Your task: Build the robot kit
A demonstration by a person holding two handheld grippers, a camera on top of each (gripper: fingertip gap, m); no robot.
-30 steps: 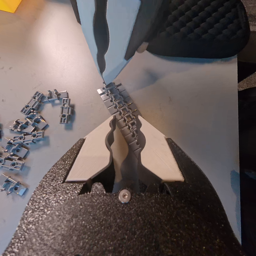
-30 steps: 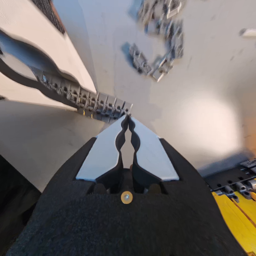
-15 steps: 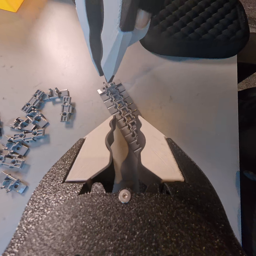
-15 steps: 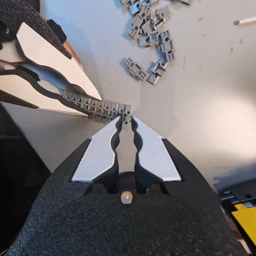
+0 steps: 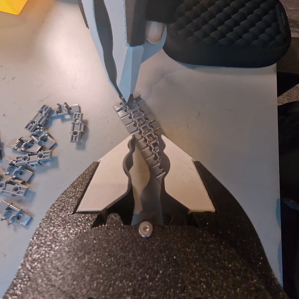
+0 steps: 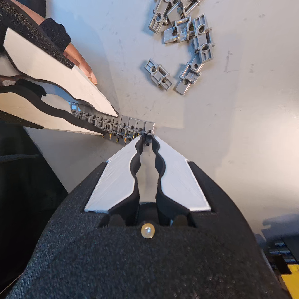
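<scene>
Resting on the pale grey table (image 5: 218, 113) is one assembled grey link chain (image 5: 140, 123), flat, with its long axis running straight out from the left gripper (image 5: 147, 137) toward the right gripper (image 5: 125, 98).

- left gripper: jaws narrowed onto the near part of the chain, which lies between its fingers and runs back into the throat; holding it. In the right wrist view this gripper (image 6: 111, 124) comes in from the left, across that camera's line of sight
- right gripper (image 6: 146, 137): jaws nearly closed, tips pinching the centre lug of the chain's last link (image 6: 149, 129) at the free end; contact looks real, grip strength unknown
- the two grippers sit at opposite ends of the chain, tips well apart, about four bare links between them
- chain count: roughly ten links, some hidden under the left fingers
- loose grey links (image 5: 37, 145): a scattered pile, near but apart from the chain; about a dozen in the left wrist view, six clear in the right wrist view (image 6: 191, 53), more cut off at the frame edge
- one yellow block corner (image 5: 11, 6) at the far table edge
</scene>
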